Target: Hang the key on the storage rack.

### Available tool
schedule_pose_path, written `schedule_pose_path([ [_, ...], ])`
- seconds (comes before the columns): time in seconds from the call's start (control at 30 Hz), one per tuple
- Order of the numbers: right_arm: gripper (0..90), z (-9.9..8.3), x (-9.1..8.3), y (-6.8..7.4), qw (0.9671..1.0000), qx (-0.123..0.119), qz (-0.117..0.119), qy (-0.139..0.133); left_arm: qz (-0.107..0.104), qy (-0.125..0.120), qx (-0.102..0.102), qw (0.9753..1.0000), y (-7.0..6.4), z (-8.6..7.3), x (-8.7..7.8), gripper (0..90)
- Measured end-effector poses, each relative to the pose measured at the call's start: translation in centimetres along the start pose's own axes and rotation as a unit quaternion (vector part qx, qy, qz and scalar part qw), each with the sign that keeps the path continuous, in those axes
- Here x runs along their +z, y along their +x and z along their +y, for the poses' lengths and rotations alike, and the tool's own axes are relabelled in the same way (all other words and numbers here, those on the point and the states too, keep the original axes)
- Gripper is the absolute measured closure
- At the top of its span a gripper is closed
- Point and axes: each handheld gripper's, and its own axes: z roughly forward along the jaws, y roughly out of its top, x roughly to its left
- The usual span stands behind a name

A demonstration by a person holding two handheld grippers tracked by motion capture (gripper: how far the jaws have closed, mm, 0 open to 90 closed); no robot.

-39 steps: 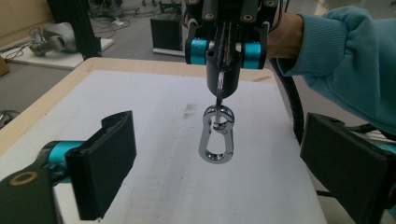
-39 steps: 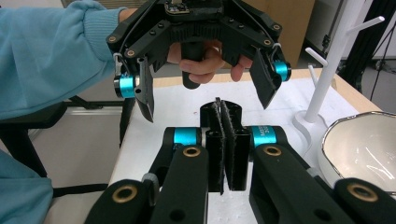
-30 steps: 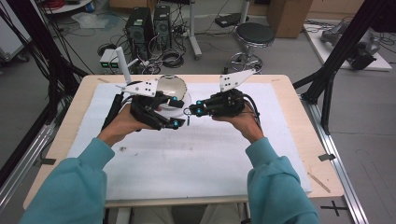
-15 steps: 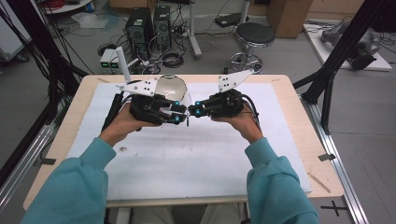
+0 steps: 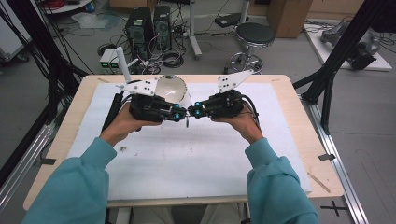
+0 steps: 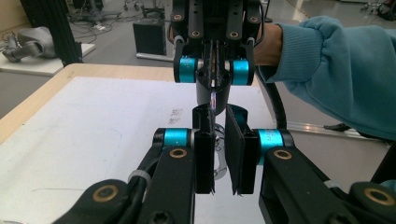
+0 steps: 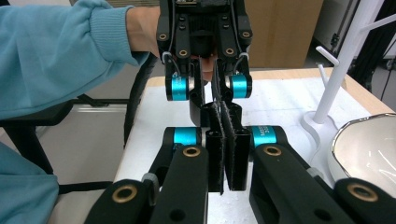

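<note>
The left tool (image 5: 182,116) is hovering over the desk (image 5: 299,140), tip to tip with the right tool (image 5: 191,115). A small silvery piece (image 6: 218,164) is sitting in the left tool's narrow gap, running roughly along the jaws; whether it is gripped I cannot tell. The right tool's jaws are pressing almost together. The right gripper view is also showing a bowl (image 7: 369,149).

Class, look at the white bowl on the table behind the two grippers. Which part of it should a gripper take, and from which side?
Take the bowl by its thin silver rim, one jaw inside and one outside, probably coming down from above on its right side. It sits open side up, the left gripper crowds its near edge, and the white stand is at its left.
</note>
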Motion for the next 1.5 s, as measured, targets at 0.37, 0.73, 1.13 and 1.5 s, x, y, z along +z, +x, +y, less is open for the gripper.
schedule_pose_path([
  [0.37,89.0,0.0,0.1,0.0,1.0000,-0.002,0.003,-0.002,0.007,0.000,-0.005,1.0000,0.0,0.0,-0.2,87.9],
  [0.73,85.2,-0.2,0.4,-0.2,0.9999,0.001,0.015,-0.004,0.004,0.005,-0.011,0.9999,-0.1,0.0,-0.3,88.4],
  [1.13,0.6,-0.6,-1.6,0.9,0.9946,-0.001,-0.102,-0.015,0.035,0.021,-0.012,0.9991,0.6,0.5,-2.2,88.4],
  [1.5,0.5,-4.7,-8.4,2.6,0.9703,0.028,-0.235,-0.047,0.082,0.069,-0.015,0.9941,2.2,2.0,-6.6,88.4],
])
